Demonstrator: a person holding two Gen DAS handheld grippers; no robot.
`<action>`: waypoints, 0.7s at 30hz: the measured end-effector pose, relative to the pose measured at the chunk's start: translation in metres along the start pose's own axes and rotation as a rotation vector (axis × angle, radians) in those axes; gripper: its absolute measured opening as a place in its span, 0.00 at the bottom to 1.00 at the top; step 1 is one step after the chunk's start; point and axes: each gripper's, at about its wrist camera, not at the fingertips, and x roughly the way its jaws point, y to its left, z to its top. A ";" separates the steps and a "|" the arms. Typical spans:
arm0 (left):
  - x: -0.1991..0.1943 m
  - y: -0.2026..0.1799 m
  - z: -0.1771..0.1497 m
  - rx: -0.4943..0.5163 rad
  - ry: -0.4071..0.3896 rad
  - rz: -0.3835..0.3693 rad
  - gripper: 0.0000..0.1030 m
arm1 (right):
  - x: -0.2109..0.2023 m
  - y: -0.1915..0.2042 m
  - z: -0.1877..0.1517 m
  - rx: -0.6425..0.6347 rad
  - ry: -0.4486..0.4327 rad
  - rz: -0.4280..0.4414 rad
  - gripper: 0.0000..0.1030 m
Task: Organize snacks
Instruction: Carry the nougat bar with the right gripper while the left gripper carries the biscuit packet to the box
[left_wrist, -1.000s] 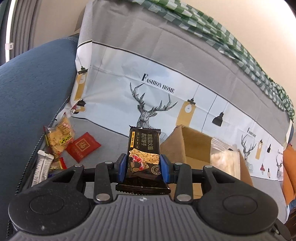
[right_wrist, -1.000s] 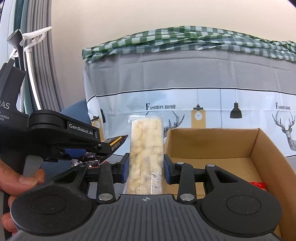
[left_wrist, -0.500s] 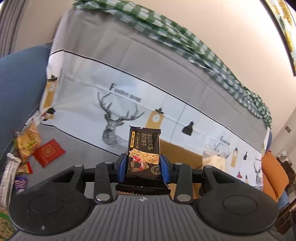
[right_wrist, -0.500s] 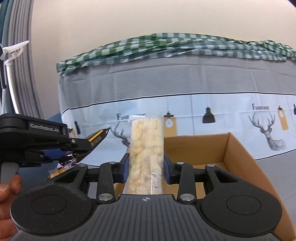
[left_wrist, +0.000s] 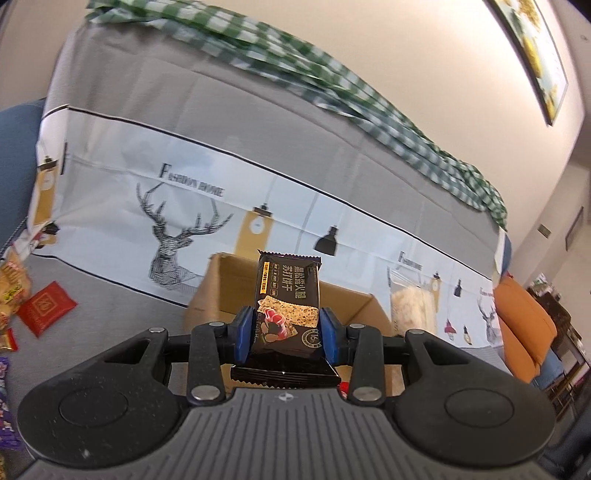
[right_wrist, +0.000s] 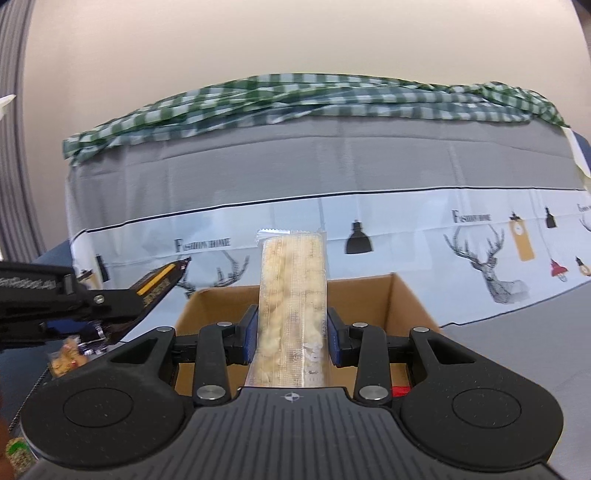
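The left fingers (left_wrist: 245, 334) are pinching the black cracker packet (left_wrist: 287, 295) upright by its lower half; I am carrying it in the left gripper (left_wrist: 284, 335). The right gripper (right_wrist: 291, 332) is likewise clamping the clear wafer packet (right_wrist: 292, 295), long axis standing up. Just beyond and below both is lying the open cardboard box (right_wrist: 369, 295). I judge the right packet nearer its mouth. Loose snacks (left_wrist: 46, 308) are lying far left on the sofa seat (left_wrist: 110, 295).

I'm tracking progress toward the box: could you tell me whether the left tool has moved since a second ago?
Yes. The left tool swung toward the cardboard box, now directly behind it.
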 end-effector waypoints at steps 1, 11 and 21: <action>0.000 -0.003 -0.001 0.008 0.000 -0.007 0.41 | 0.001 -0.003 0.000 0.005 0.001 -0.009 0.37; 0.000 -0.020 -0.009 0.060 -0.001 -0.060 0.41 | 0.006 -0.015 0.002 0.021 -0.003 -0.055 0.37; -0.002 -0.033 -0.013 0.152 -0.018 -0.077 0.41 | 0.007 -0.012 0.001 0.011 0.002 -0.047 0.37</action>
